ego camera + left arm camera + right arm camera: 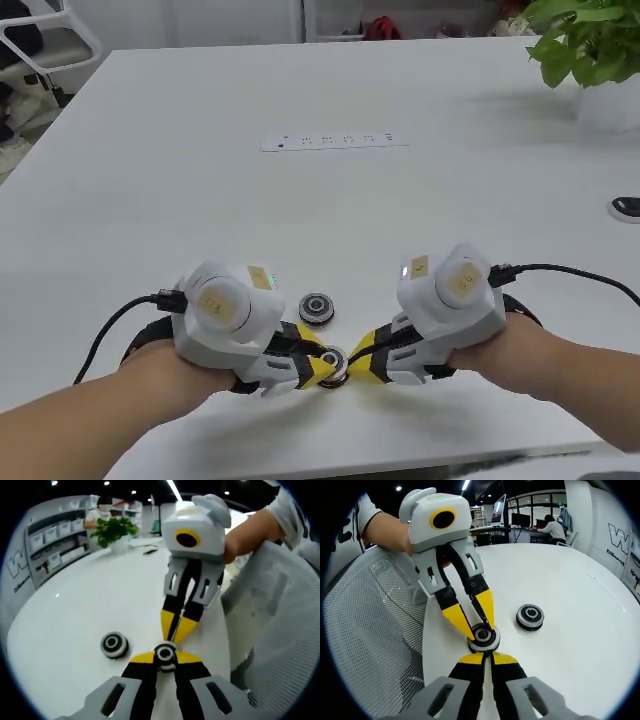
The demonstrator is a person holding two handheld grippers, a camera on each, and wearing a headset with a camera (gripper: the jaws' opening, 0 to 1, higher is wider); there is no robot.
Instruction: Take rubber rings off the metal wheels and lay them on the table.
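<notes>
The left gripper [322, 366] was clamped across the held wheel [483, 636], one jaw on each side, with the wheel's flat face turned up just over the near edge of the table [200, 200]. The right gripper [488, 657] met that wheel head-on from the opposite side. Its jaws were drawn together and its tips touched the rubber ring [496, 636] at the rim. Whether they had hold of the rubber could not be told. The ring therefore lay directly ahead of the right gripper, the nearer one to it, and the coming pull would likely run away from the left. A second wheel [317, 309] lay flat just beyond the held wheel. A power strip [335, 140] lay well beyond it, and a plant [590, 40] farther still.
</notes>
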